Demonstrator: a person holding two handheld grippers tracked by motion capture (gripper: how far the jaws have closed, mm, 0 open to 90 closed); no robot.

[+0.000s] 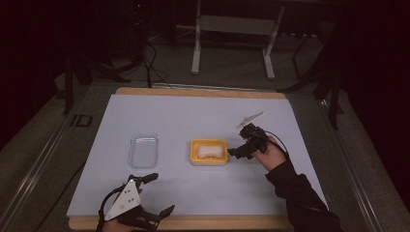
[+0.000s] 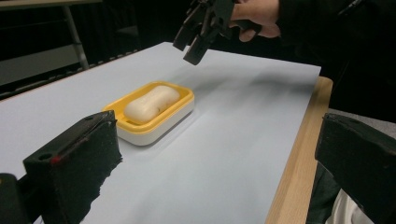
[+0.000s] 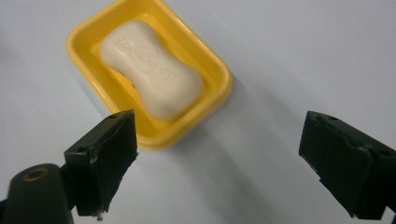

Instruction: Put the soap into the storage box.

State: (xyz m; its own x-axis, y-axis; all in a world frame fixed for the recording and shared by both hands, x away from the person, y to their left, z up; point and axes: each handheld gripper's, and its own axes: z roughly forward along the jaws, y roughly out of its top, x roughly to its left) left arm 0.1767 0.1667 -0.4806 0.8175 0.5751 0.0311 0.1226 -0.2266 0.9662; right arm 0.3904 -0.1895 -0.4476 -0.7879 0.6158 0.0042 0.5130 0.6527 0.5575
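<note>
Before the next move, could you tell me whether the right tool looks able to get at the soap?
Probably yes: the right tool is open beside the yellow dish, and the soap lies uncovered, with nothing between them.

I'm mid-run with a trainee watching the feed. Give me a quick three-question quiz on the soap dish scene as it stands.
1. True or false: the soap bar lies inside the yellow soap dish.
2. Which gripper is closer to the dish: (a) the left gripper or (b) the right gripper?
3. What lies on the white sheet to the left of the dish in the high view?

Key
1. True.
2. (b); it hovers just beside the dish with jaws open and nothing between them, while the left one waits open at the table's near edge.
3. A clear plastic lid or tray, empty and apart from the dish.
</note>
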